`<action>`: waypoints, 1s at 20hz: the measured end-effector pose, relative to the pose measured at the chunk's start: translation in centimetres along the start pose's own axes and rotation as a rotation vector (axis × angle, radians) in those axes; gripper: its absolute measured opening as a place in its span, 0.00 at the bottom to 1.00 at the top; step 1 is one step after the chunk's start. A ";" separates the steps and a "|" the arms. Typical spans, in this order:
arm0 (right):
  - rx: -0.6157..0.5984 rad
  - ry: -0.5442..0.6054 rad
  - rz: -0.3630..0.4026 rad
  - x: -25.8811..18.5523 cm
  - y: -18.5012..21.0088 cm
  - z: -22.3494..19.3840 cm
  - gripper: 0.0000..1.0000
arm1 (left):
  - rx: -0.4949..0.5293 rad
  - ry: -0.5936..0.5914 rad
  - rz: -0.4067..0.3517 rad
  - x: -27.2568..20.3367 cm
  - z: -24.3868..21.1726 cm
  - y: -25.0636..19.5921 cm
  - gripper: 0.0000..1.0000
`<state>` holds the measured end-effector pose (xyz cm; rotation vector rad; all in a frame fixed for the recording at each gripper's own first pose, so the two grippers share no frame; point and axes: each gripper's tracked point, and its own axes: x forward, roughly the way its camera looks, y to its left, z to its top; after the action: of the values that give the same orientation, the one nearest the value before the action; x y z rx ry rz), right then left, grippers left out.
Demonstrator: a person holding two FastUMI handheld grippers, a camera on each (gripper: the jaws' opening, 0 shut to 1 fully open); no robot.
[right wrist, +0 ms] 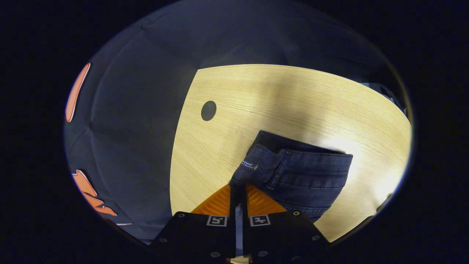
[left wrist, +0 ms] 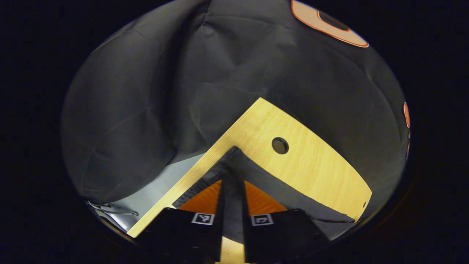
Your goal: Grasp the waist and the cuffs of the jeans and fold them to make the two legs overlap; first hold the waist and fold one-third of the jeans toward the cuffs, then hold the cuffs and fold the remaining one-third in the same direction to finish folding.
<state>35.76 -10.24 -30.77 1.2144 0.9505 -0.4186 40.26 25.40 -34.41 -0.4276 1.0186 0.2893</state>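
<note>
Black cloth hangs all around a light wooden table point(right wrist: 293, 102) with a round hole point(right wrist: 208, 110) in it. On the table lie the dark blue jeans point(right wrist: 307, 176), bunched up at the waist end with seams and a pocket edge showing. A small white label point(right wrist: 249, 165) is sewn on them, but its words are too tiny to read. The right gripper point(right wrist: 238, 192) pinches the edge of the jeans tight between both fingers. In the left gripper view, the left gripper point(left wrist: 233, 196) squeezes a dark hemmed corner of the jeans point(left wrist: 234, 161), lifted into a peak near the table's corner point(left wrist: 261, 99). Each gripper carries small black-and-white square markers point(left wrist: 202, 218).
</note>
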 end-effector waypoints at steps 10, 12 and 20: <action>-0.285 -0.158 -0.028 -5.6 -4.0 1.3 0.96 | 0.179 -0.215 -0.056 -4.3 0.6 -4.1 0.93; -0.342 -0.180 -0.092 -5.8 -6.6 1.3 0.92 | 0.253 -0.311 -0.071 -5.8 0.7 -5.5 0.96; -0.313 -0.117 -0.150 -3.6 -12.5 -2.3 0.98 | 0.407 -0.639 -0.166 -17.0 0.2 -9.2 0.99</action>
<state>23.74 -13.05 -35.47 0.8296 0.9685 -0.4365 35.84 16.75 -17.68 -0.0338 0.3924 0.0523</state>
